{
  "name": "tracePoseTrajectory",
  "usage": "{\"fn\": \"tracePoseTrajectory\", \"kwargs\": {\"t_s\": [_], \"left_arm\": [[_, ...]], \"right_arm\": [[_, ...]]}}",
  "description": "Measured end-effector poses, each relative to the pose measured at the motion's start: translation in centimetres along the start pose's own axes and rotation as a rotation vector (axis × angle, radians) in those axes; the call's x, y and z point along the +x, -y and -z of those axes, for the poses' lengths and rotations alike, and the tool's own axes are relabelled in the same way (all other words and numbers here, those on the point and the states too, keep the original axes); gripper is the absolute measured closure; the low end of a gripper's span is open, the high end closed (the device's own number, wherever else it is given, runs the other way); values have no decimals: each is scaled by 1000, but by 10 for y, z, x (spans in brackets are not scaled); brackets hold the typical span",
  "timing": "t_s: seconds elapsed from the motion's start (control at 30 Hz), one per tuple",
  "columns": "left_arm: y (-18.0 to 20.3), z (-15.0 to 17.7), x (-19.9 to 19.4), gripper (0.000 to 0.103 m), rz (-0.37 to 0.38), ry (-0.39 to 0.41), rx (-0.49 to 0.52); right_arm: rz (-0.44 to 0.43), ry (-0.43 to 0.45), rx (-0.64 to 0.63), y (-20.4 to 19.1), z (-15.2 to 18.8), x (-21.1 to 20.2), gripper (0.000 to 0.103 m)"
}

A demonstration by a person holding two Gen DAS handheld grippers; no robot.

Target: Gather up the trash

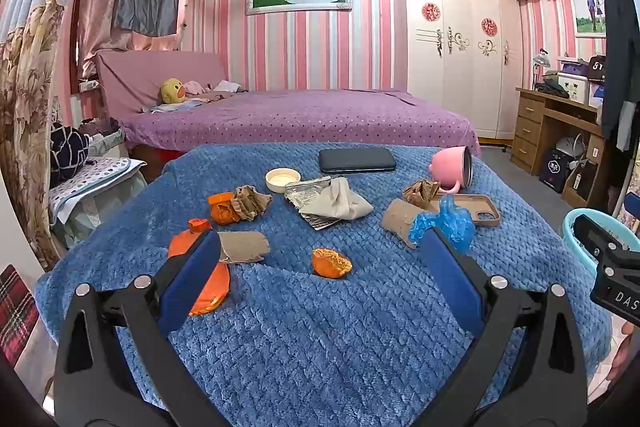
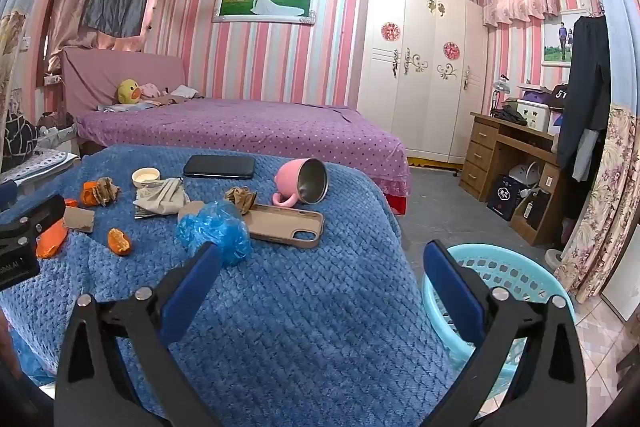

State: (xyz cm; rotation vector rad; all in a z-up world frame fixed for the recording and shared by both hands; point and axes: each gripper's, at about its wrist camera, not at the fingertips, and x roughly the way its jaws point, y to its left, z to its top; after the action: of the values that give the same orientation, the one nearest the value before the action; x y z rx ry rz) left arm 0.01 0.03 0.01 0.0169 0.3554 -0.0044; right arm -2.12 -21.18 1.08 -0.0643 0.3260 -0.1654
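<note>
- Left gripper point(image 1: 320, 251) is held spread wide, grasping nothing, above the blue blanket point(image 1: 320, 339).
- Right gripper point(image 2: 322, 261) is likewise spread, unladen, beside the basket point(image 2: 516, 275).

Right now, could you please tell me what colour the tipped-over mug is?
The mug is pink outside, with a metallic inside; the right wrist view shows it best.

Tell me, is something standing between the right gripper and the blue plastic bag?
Nothing visible blocks it. The right gripper is open above bare blanket, and the blue plastic bag lies just beyond its left finger. The phone case sits beside the bag, not in front.
</note>
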Motion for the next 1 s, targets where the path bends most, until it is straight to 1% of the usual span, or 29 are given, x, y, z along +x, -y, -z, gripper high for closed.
{"fn": "tracePoseTrajectory", "kwargs": {"t_s": [1.0], "left_arm": [[0, 0, 0, 5, 2, -2, -3]], "right_arm": [[2, -5, -6, 1, 3, 5, 4]]}}
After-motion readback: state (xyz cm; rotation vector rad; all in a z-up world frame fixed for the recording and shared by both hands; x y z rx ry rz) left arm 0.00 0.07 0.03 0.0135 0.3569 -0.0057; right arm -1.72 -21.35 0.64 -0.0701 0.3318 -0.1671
